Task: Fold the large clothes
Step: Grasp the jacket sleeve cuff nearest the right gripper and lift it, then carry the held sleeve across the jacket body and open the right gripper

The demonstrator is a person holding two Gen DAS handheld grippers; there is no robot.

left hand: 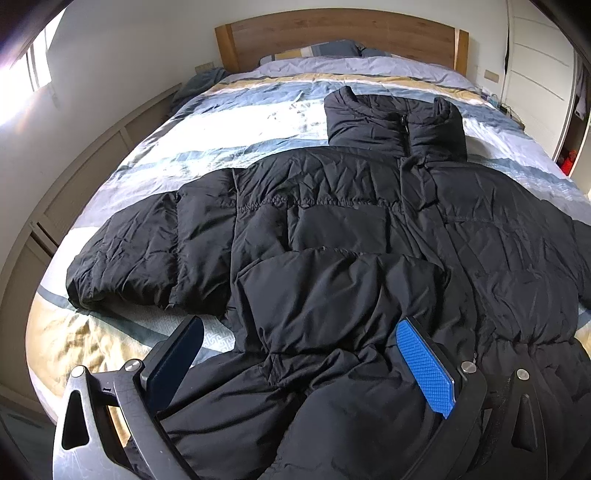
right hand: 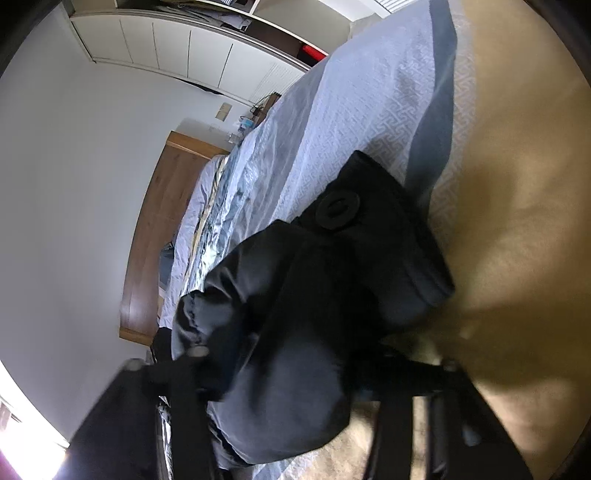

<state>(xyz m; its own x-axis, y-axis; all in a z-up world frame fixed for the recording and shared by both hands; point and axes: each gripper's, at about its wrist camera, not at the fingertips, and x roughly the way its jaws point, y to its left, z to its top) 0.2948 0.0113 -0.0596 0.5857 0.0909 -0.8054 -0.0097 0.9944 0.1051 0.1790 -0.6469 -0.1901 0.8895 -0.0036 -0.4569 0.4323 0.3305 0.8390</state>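
Lying front-up across the striped bedspread [left hand: 155,122], the black puffer jacket [left hand: 332,206] has its collar [left hand: 395,122] toward the wooden headboard [left hand: 332,33] and its hem bunched at the near edge of the bed.

Left gripper [left hand: 299,365]: jaws spread wide, dark pad on one side, blue pad [left hand: 424,365] on the other, a mound of hem fabric sitting between them. Pads not pressing; nothing pinched.

Right gripper [right hand: 291,373]: camera rolled hard over and blurred. Its fingers flank a thick fold of the jacket near a round black snap [right hand: 338,212]; it looks clamped on the cloth, though the pads themselves are hidden by fabric, so contact is a judgement.

Step in hand, as judged: taking hold of the bottom hem at two points before folding upward. To do it well, the left jaws should sink deeper and close on a full layer stack, not just the slippery outer shell; both grips want to sit level so the fold line runs straight.

Edges and room: one sleeve [left hand: 147,251] lies flat out to the side, the other reaches past the frame edge. Open bedspread lies beyond the collar. Panelled wall [left hand: 74,177] runs close along one side of the bed, wardrobe [left hand: 535,66] along the other.
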